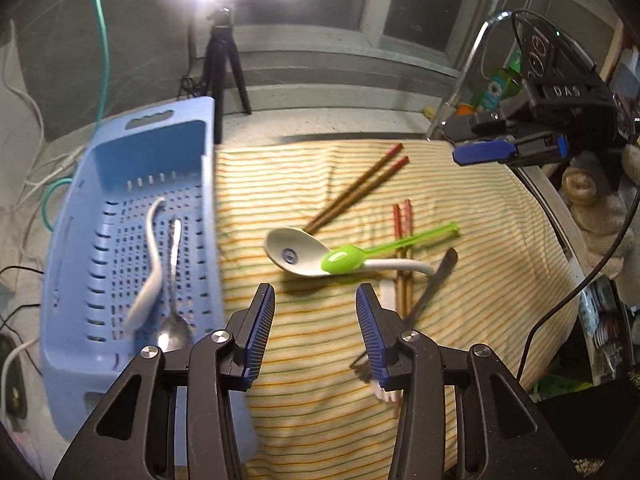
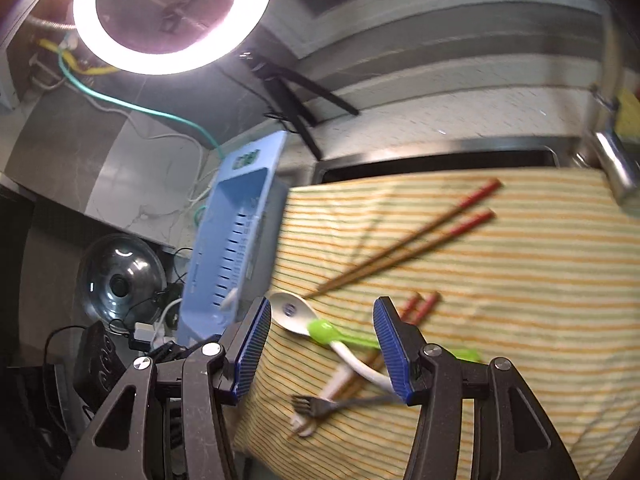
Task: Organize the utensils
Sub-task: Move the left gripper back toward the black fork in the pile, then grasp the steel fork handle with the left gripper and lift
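Left of the striped cloth (image 1: 320, 360), on the surface: blue slotted basket (image 1: 100, 168), upright, open side up. Holds two utensils lying lengthwise on its perforated floor: a white spoon (image 1: 150, 264) and, just beside it to the right, a metal spoon (image 1: 173, 304), bowl toward the camera. Touching or only close, cannot tell because of blur.

Outside the basket, on the cloth: a white ceramic spoon (image 1: 292, 254) with a green plastic spoon (image 1: 344, 260) resting across its handle end; a long pair of brown chopsticks (image 1: 360, 188) with red tips slanting away from the ceramic spoon's bowl; a second, shorter pair of chopsticks (image 1: 402, 240) under the green handle; a dark fork (image 1: 432, 284) and a white fork (image 1: 386, 392) crossing near the chopsticks' lower ends.

Left tongs (image 1: 316, 300): apart, nothing between the pads, hanging over the cloth near the basket's right wall. Right tongs (image 2: 322, 312): apart as well, clamped on nothing, poised above the green spoon and the ceramic spoon's handle.
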Tool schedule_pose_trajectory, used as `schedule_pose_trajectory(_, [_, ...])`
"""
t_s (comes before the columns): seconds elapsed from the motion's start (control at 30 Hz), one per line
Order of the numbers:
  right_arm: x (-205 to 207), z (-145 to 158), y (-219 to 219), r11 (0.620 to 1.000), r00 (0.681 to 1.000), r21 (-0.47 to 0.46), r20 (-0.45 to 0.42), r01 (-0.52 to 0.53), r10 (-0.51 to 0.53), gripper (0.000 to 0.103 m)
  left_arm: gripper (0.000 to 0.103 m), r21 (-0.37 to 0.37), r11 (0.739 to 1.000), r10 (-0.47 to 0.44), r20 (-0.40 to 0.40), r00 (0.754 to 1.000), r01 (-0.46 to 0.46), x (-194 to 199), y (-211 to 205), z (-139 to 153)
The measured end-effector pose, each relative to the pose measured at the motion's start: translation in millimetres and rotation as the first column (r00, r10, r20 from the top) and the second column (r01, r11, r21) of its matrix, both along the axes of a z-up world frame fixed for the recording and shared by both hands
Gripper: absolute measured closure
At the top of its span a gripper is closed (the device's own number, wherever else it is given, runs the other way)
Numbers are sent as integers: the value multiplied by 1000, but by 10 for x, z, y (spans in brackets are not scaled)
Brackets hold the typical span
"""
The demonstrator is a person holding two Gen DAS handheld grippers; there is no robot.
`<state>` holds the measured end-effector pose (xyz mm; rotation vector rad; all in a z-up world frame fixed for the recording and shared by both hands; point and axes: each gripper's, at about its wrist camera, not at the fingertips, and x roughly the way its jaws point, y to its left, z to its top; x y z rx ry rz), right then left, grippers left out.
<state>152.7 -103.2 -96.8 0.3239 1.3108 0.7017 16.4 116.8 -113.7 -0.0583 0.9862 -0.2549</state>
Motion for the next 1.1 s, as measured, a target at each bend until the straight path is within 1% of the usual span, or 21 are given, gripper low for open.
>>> schedule_pose_trajectory(0.1, [-108, -192, -234, 999, 998, -8, -53, 45, -45, 53, 62, -2, 999, -38, -32, 999, 38, -1, -123, -104])
schedule_pose_trajectory(0.23, [-251, -421, -415, 998, 991, -15, -120, 67, -68, 53, 62, -8, 996, -85, -81, 993, 84, -23, -272, -272])
schedule_pose_trajectory(0.43, [-478, -750, -377, 998, 967, 10, -248, 68, -64, 54, 62, 2, 988, -156, -124, 980, 157, -71, -450, -432])
schedule_pose_trajectory(0.53, [-555, -856, -282, 997, 956, 22, -288, 68, -59, 54, 62, 13, 984, -175, -138, 975, 179, -51, -494, -482])
schedule_pose_trajectory(0.7, [-603, -971, -133, 996, 945, 22, -317, 87, -76, 60, 62, 22, 976, -209, -151, 966, 215, -17, -536, -549])
schedule_pose_trajectory(0.77, [-605, -1026, -98, 994, 937, 27, -336, 108, -93, 64, 62, 27, 973, -221, -156, 963, 228, -13, -559, -578])
schedule_pose_trajectory(0.83, [-606, -1059, -71, 991, 930, 27, -349, 131, -114, 64, 62, 38, 969, -235, -161, 958, 244, -19, -585, -610])
schedule_pose_trajectory(0.93, [-602, -1077, -54, 986, 925, 18, -350, 166, -150, 65, 62, 53, 965, -248, -142, 958, 258, -29, -617, -610])
schedule_pose_trajectory(1.0, [-599, -1077, -42, 982, 921, 7, -348, 189, -175, 65, 64, 63, 961, -258, -130, 957, 268, -41, -634, -601])
schedule_pose_trajectory(1.03, [-599, -1077, -39, 980, 918, 2, -350, 200, -187, 66, 68, 69, 959, -264, -122, 957, 274, -48, -643, -596])
schedule_pose_trajectory(1.1, [-604, -1083, -28, 974, 911, -9, -352, 224, -213, 68, 69, 74, 957, -272, -116, 955, 282, -66, -663, -584])
